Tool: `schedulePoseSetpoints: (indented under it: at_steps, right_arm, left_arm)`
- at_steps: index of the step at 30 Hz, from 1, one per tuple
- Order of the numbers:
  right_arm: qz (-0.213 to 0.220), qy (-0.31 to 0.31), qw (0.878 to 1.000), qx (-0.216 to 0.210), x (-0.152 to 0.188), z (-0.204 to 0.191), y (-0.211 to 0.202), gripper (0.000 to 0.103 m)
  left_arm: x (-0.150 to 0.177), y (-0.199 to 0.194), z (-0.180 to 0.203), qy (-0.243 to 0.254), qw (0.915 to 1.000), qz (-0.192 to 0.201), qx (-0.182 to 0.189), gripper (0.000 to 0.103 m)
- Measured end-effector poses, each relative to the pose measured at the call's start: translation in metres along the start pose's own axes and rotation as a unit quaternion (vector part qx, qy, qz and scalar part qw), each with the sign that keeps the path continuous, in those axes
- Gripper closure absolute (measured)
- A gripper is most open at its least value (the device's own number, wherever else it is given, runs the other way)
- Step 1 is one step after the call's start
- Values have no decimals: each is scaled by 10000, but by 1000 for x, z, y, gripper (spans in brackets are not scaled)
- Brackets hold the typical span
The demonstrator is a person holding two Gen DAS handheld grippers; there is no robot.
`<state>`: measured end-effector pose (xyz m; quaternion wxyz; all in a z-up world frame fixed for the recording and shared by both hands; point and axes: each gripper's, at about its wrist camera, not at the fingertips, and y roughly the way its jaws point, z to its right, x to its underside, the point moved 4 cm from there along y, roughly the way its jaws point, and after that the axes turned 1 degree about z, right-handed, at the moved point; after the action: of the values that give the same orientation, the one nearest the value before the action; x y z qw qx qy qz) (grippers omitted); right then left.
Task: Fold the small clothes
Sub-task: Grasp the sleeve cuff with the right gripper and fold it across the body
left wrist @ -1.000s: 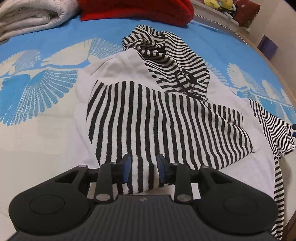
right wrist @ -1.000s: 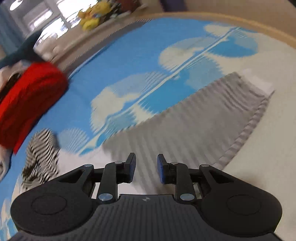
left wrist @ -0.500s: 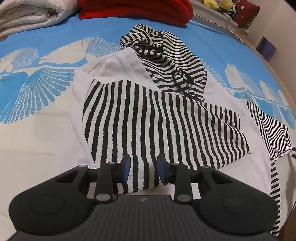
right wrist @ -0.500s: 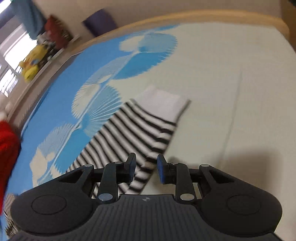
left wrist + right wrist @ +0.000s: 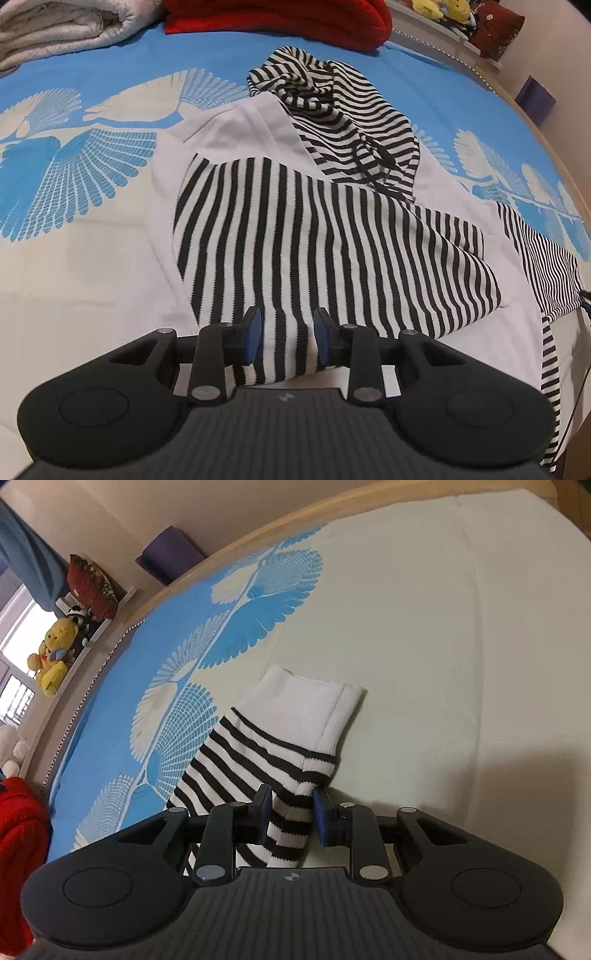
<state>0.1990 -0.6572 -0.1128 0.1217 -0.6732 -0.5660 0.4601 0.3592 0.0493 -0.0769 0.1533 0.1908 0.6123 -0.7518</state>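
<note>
Hoodie (image 5: 332,236): striped black and white with plain white parts, it lies spread in the middle of the bed, the hood (image 5: 332,99) crumpled at the far end.
Sleeve (image 5: 273,760): striped, with a white cuff (image 5: 310,705), stretched flat on the pale part of the bed cover (image 5: 443,627).
Right gripper (image 5: 290,814): tilted down over the sleeve; the jaws have just been closing and stand narrow, the striped cloth is between them, but I cannot tell if the pads already press it.
Left gripper (image 5: 286,338): pointed steeply down at the near striped edge of the hoodie, the jaws partly apart with the cloth under the gap, not pinched.
Around: red blanket (image 5: 280,18) and grey quilt (image 5: 62,26) at the far end, yellow plush toy (image 5: 51,657) on a shelf.
</note>
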Motion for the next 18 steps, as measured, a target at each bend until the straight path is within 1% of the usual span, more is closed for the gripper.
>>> schedulePoseSetpoints:
  at_steps: [1, 2, 4, 7, 10, 12, 14, 16, 18]
  right_arm:
    - [19, -30, 10000, 28, 0, -2, 0, 92]
    - [37, -48, 10000, 48, 1, -3, 0, 96]
    - [123, -69, 9999, 74, 1, -6, -2, 97]
    - [417, -79, 9989, 197, -1, -15, -15, 99]
    - [835, -650, 9940, 277, -1, -46, -33, 99]
    - [1122, -1168, 9864, 281, 4, -76, -49, 99]
    - [1370, -1785, 9743, 126, 17, -115, -69, 99]
    - [1521, -2413, 9581, -279, 40, -156, -91, 99]
    - [1614, -3048, 9354, -774, 77, -200, -120, 99]
  left_arm:
    - [0, -1, -1, -17, 10000, 6, 1, 68]
    - [0, -1, -3, -30, 10000, 11, 0, 68]
    - [-1, -3, -5, -52, 10000, 18, -15, 69]
    - [-3, -5, -12, -143, 9999, 39, -48, 68]
    - [-6, -10, -22, -297, 9995, 82, -59, 68]
    - [-8, -14, -30, -430, 9990, 113, -60, 69]
    - [-11, -17, -39, -602, 9981, 140, -44, 68]
    - [-15, -22, -48, -793, 9967, 178, -6, 68]
    - [-17, -27, -57, -963, 9951, 226, 9, 69]
